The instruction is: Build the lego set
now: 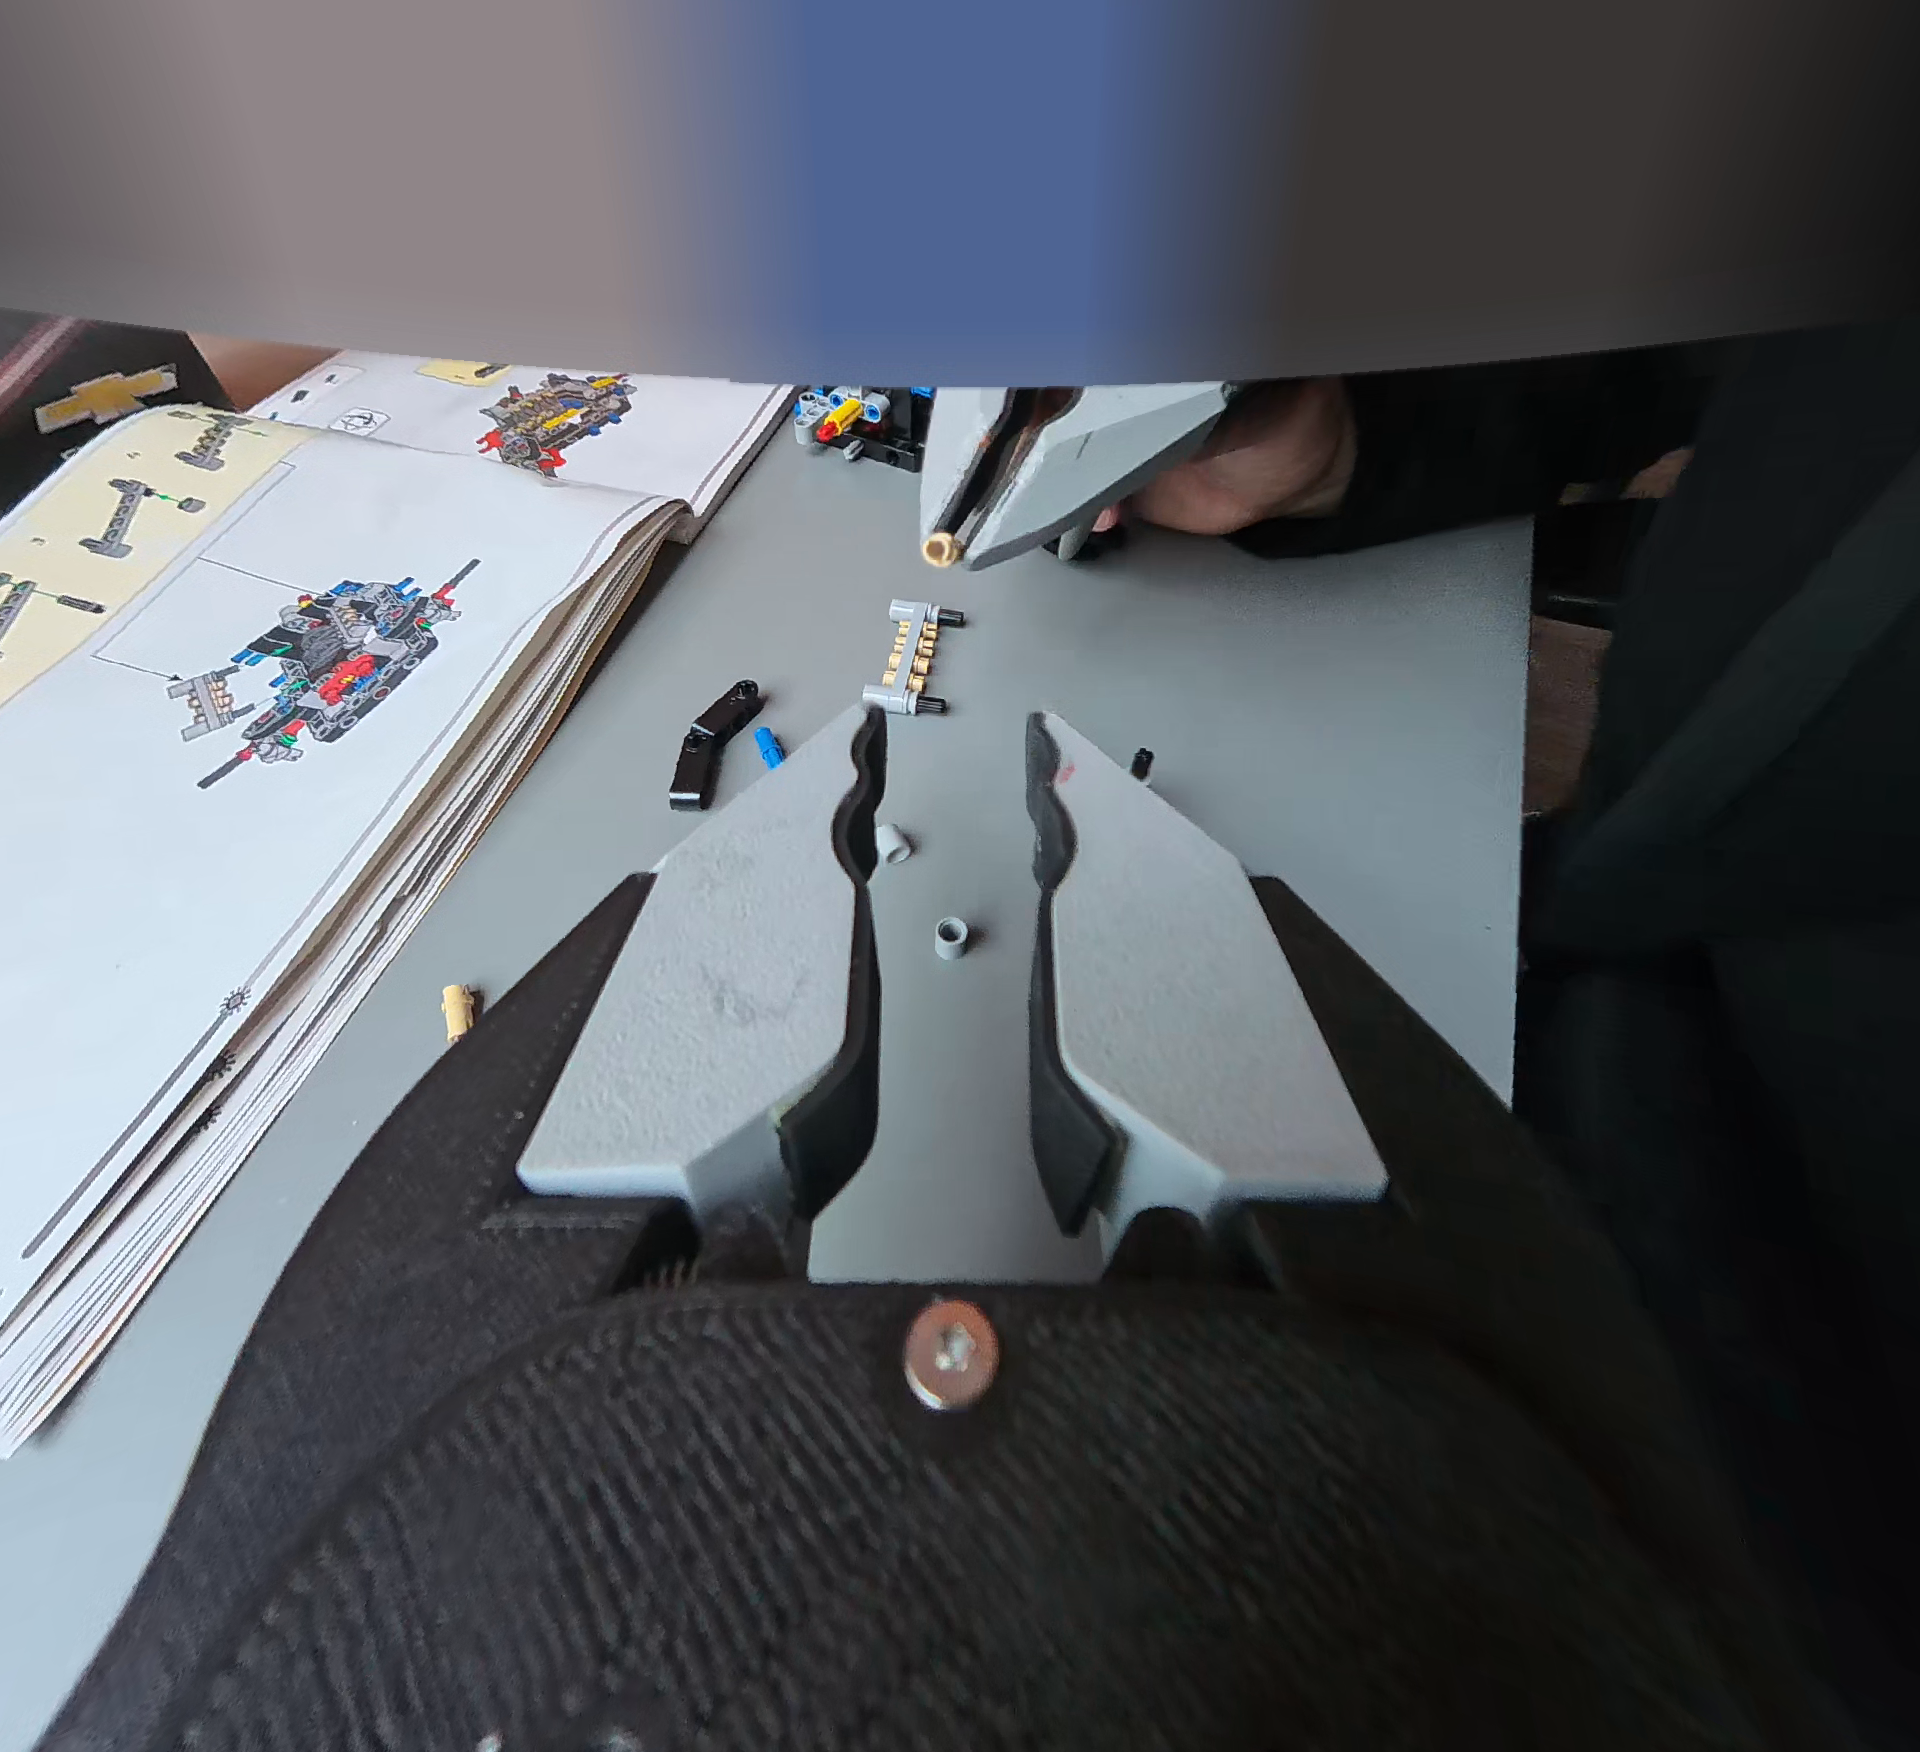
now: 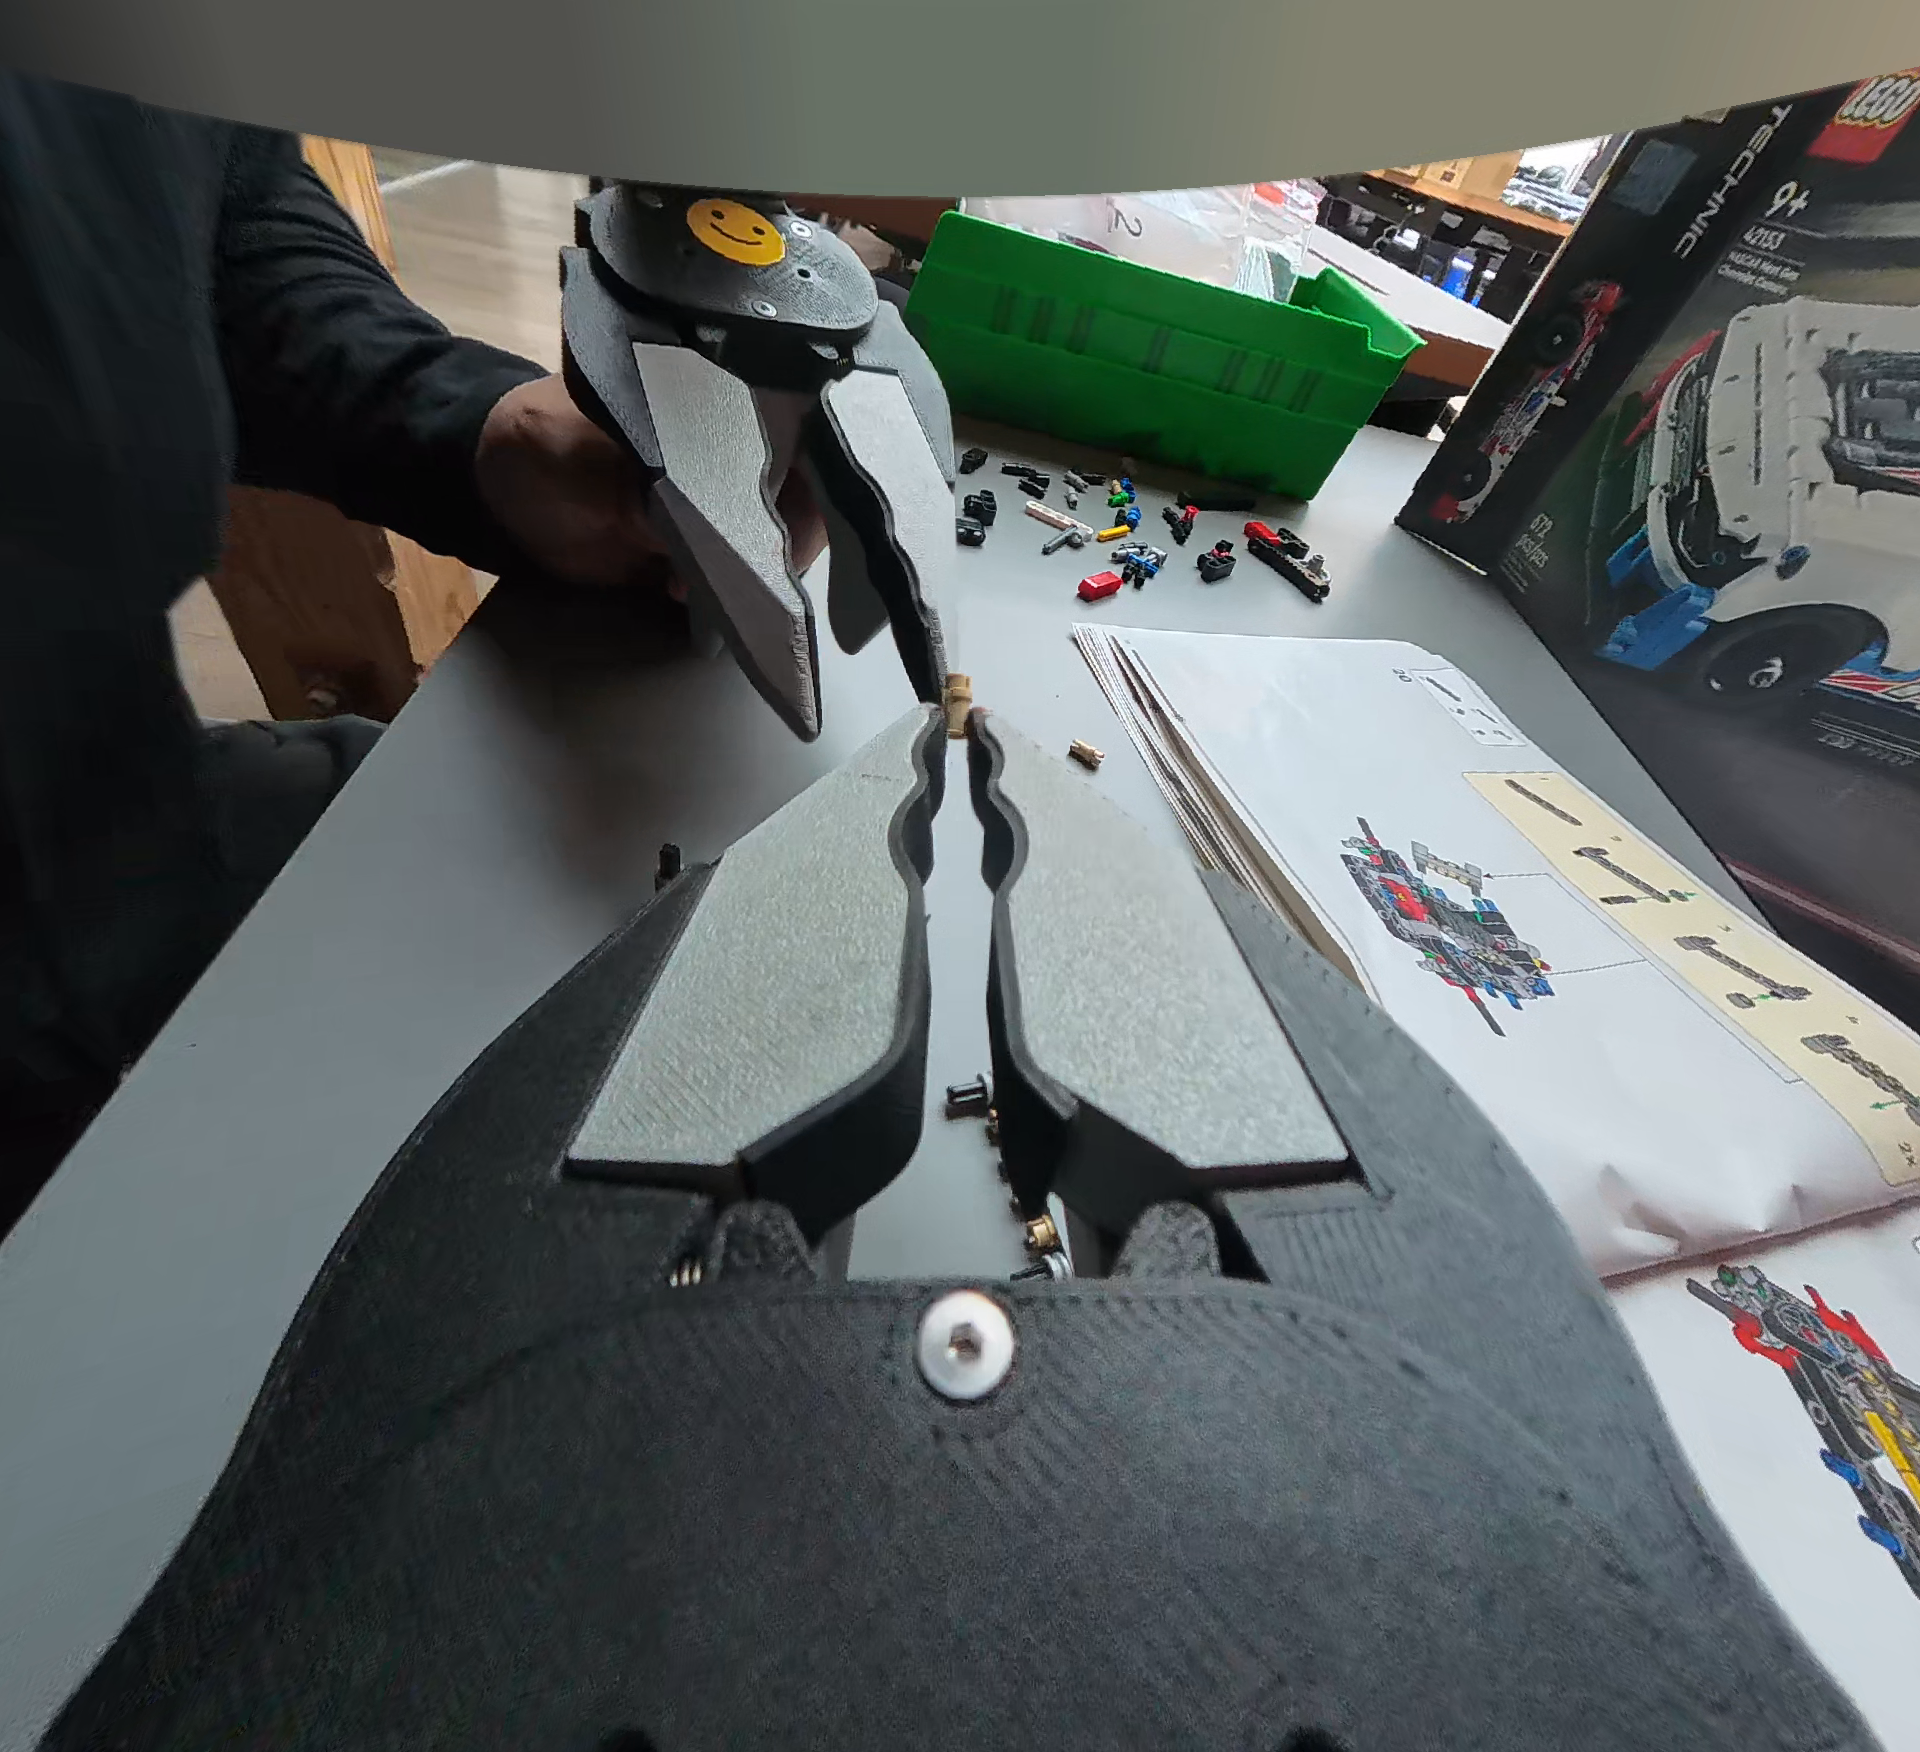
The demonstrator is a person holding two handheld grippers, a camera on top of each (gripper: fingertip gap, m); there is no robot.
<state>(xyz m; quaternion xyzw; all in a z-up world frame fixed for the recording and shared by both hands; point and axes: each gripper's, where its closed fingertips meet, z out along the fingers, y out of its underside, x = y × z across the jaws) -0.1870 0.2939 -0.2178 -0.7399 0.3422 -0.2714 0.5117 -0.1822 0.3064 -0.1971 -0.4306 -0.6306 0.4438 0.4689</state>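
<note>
**Tan bush pinched in my right claw, left claw spread wide over the worktop**

I am holding my right claw (image 2: 958, 723) clenched on a small tan bush (image 1: 940, 548), gripping it at the very fingertips above the grey worktop (image 1: 1299, 819). In the left wrist view that claw (image 1: 951, 549) is hanging just beyond the grey-and-tan subassembly (image 1: 914, 658), which is lying flat near the middle of the worktop.

My left claw (image 1: 954, 726) is standing released, its jaws well apart and grasping nothing. Two small grey bushes (image 1: 951, 936) are sitting on the bare surface between its fingers. A black angled beam (image 1: 712, 746) and a blue pin (image 1: 769, 748) are lying just to the left of its tip, and a tan pin (image 1: 457, 1011) is resting near the edge of the open instruction booklet (image 1: 260, 715).

The booklet is taking up one whole side of the worktop. The opposite long edge is running close beside my left claw, with a dark drop beyond it. In the right wrist view, a scatter of loose pieces (image 2: 1132, 528) is lying in front of a green bin (image 2: 1143, 352), and the set's box (image 2: 1714, 507) is standing upright at the far side. A partly built chassis (image 1: 868, 424) is sitting past the booklet's far corner. The open strip between booklet and edge is narrow
</note>
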